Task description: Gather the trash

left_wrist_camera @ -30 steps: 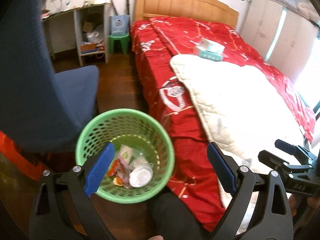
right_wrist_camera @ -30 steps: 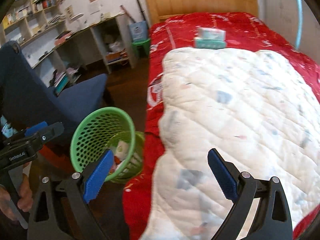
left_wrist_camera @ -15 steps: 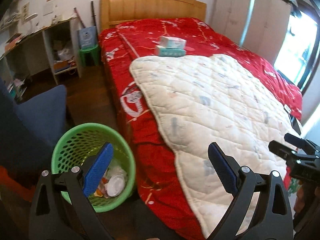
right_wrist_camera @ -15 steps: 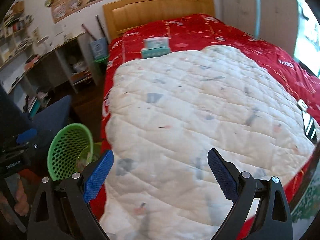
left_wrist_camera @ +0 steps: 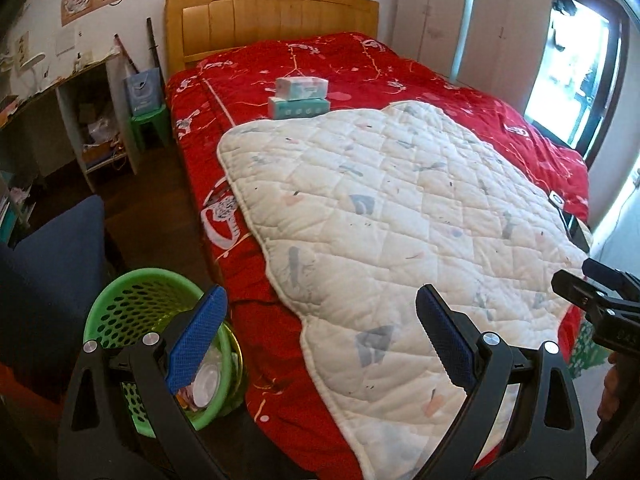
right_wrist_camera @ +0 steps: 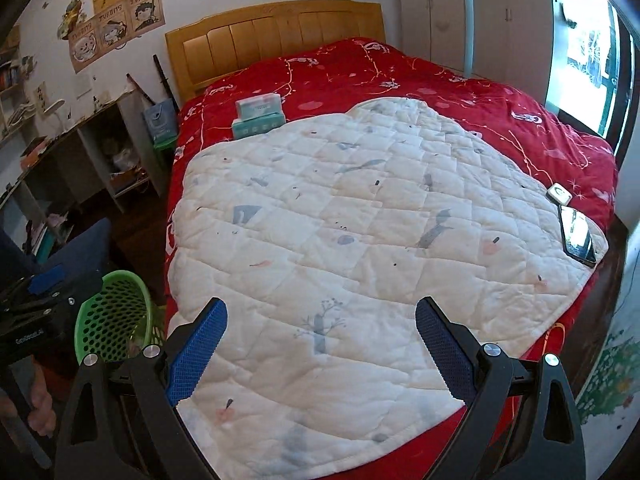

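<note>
Both tools, left [left_wrist_camera: 320, 336] and right [right_wrist_camera: 320, 346], spread empty above quilt [right_wrist_camera: 360, 240] edge.

Two wrist views above the bed foot
Both face the headboard [left_wrist_camera: 272, 12]; both share the white quilt [right_wrist_camera: 360, 240] and green basket [left_wrist_camera: 132, 308].

We can read little. In the right wrist view, white lettering on the left gripper [right_wrist_camera: 38, 300] looks like "GenRobot.AI", small and blurred. The wall posters [right_wrist_camera: 116, 20] carry one repeated word, roughly "TURING"; we cannot confirm it.
</note>
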A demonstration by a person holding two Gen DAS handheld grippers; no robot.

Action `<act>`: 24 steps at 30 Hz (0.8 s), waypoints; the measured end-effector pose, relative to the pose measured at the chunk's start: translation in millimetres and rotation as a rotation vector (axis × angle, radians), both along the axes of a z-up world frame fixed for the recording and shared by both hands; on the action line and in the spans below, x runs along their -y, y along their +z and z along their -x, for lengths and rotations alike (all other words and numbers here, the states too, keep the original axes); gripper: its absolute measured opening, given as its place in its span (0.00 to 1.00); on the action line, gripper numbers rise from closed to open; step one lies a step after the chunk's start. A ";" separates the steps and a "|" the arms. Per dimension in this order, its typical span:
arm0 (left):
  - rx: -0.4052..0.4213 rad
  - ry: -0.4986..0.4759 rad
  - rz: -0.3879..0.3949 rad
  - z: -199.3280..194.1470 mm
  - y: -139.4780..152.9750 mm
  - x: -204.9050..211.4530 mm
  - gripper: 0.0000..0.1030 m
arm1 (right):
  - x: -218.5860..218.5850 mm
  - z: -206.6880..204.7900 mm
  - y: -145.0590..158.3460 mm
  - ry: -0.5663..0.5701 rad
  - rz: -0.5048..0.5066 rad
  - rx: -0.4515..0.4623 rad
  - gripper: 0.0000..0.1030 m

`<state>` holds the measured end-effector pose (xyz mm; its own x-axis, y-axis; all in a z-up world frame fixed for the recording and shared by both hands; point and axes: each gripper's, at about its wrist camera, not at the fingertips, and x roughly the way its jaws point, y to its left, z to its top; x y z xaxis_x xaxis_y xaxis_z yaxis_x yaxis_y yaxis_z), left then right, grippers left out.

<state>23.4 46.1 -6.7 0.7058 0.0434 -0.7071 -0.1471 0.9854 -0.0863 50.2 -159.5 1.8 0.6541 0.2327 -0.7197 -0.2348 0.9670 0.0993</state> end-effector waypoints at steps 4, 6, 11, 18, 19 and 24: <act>0.008 0.000 -0.005 0.2 2.7 5.0 0.91 | -0.8 3.1 5.3 0.010 -0.006 0.008 0.89; 0.011 0.004 -0.008 2.0 4.0 4.8 0.91 | -3.2 4.6 7.1 0.023 -0.008 0.012 0.90; 0.013 0.032 -0.014 4.0 5.2 1.5 0.91 | -10.5 5.2 8.5 0.044 -0.012 0.016 0.90; 0.019 0.089 -0.027 12.1 7.0 -10.9 0.91 | -17.9 7.1 8.5 0.065 -0.005 0.021 0.90; 0.020 0.094 -0.030 13.7 7.3 -12.3 0.91 | -18.7 7.4 8.6 0.070 -0.008 0.020 0.90; 0.025 0.117 -0.042 19.4 9.0 -16.3 0.91 | -23.3 10.1 10.5 0.090 -0.011 0.029 0.90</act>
<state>4.0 62.4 2.3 0.7113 0.1561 -0.6853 -0.2598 0.9644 -0.0500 40.1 -136.1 12.3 0.6509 0.2992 -0.6978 -0.3235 0.9408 0.1015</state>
